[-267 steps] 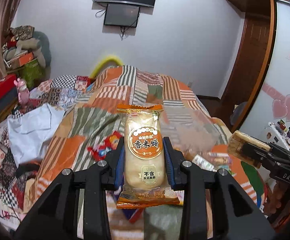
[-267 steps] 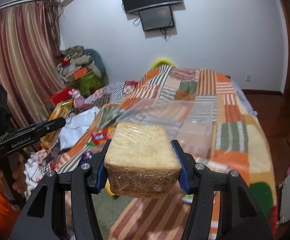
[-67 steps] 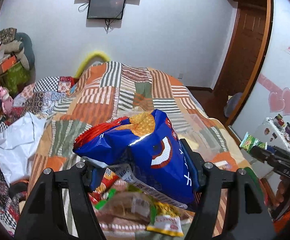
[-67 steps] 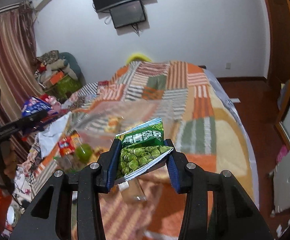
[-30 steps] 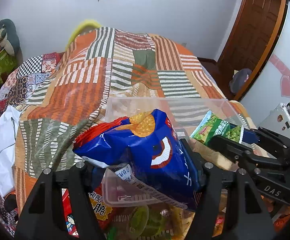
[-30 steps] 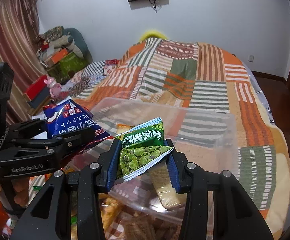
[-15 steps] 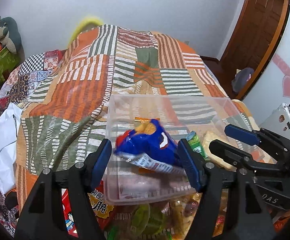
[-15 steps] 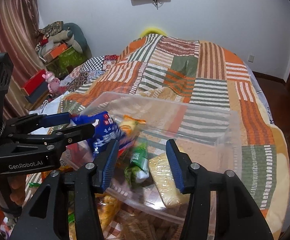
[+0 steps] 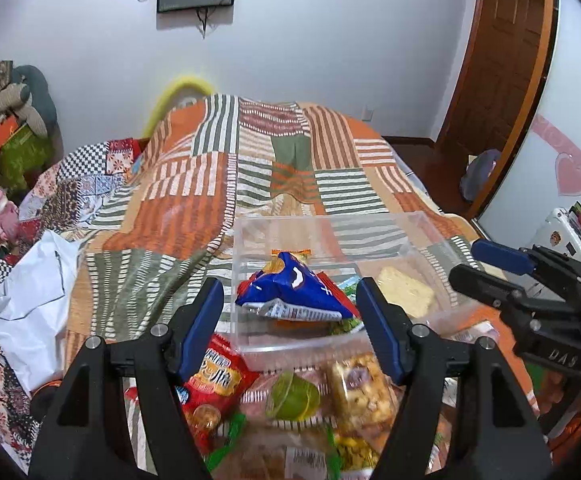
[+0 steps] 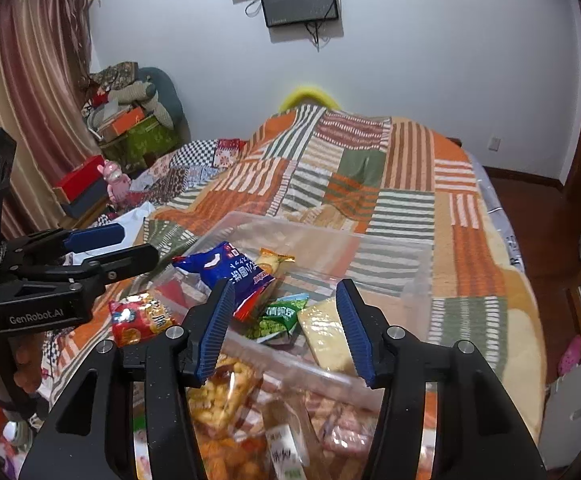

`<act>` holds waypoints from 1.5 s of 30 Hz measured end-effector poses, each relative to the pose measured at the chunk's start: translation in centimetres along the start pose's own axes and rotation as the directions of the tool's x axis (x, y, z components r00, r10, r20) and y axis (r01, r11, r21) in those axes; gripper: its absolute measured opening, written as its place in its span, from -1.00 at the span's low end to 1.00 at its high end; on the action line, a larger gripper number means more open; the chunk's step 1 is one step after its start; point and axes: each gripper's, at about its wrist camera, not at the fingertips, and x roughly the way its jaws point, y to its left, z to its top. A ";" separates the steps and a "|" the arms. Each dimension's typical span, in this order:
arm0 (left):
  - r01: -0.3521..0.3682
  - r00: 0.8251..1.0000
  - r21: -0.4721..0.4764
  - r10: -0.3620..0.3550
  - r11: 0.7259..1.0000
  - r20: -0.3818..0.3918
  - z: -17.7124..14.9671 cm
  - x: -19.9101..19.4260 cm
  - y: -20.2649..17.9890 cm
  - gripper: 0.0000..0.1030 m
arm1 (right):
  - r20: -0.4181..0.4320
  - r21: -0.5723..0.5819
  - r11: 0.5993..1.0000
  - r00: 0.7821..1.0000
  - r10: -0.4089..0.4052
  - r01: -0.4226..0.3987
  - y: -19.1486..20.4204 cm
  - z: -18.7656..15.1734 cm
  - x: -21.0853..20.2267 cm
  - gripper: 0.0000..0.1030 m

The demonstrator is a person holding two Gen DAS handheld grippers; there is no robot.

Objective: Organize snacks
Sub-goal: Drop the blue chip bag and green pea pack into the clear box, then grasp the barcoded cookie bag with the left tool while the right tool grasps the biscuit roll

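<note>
A clear plastic bin (image 9: 422, 224) (image 10: 418, 268) sits on the patchwork bed. Inside lie a blue chip bag (image 9: 290, 292) (image 10: 230, 270), a green pea packet (image 10: 278, 316), a wrapped bread slice (image 9: 404, 290) (image 10: 324, 336) and an orange-ended rice cracker pack (image 10: 270, 260). My left gripper (image 9: 290, 316) is open and empty just in front of the bin; it also shows in the right wrist view (image 10: 130, 246). My right gripper (image 10: 286, 328) is open and empty over the bin's near edge; it also shows in the left wrist view (image 9: 486, 262).
Loose snacks lie in front of the bin: a red packet (image 9: 214, 376) (image 10: 138, 320), a green round snack (image 9: 294, 396), a clear pack of yellow puffs (image 9: 358, 388) (image 10: 222, 392). A white bag (image 9: 26, 296) lies at the bed's left. Boxes and clutter (image 10: 130, 128) stand by the curtain.
Both grippers have opened and let go: the blue chip bag and the green pea packet dropped into the bin. Both grippers have pulled back a little from it.
</note>
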 end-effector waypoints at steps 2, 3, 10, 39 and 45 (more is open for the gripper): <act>-0.004 1.000 0.001 0.004 1.000 0.010 -0.4 -1.2 0.0 0.33 | 0.011 0.000 1.000 1.000 -0.003 0.003 0.0 -0.3 -1.0 0.01; -0.004 1.000 0.001 0.004 1.000 0.014 -0.7 -1.8 0.0 0.33 | 0.015 -0.001 1.000 1.000 -0.006 0.006 -0.1 -0.5 -1.4 0.02; -0.018 0.999 0.013 0.018 1.000 0.027 -2.6 -4.7 0.2 0.41 | 0.017 -0.004 1.000 1.000 -0.026 0.026 -0.6 -2.5 -3.7 0.06; -0.005 0.966 -0.039 -0.005 0.999 -0.258 -12.1 2.3 1.2 0.61 | -0.199 0.006 1.000 0.980 -0.011 0.013 -1.5 -10.4 0.6 0.07; 0.017 0.966 -0.063 -0.033 0.998 -0.256 -12.6 3.3 1.5 0.69 | -0.257 -0.007 1.000 0.966 0.010 -0.012 -1.4 -11.1 2.5 -0.06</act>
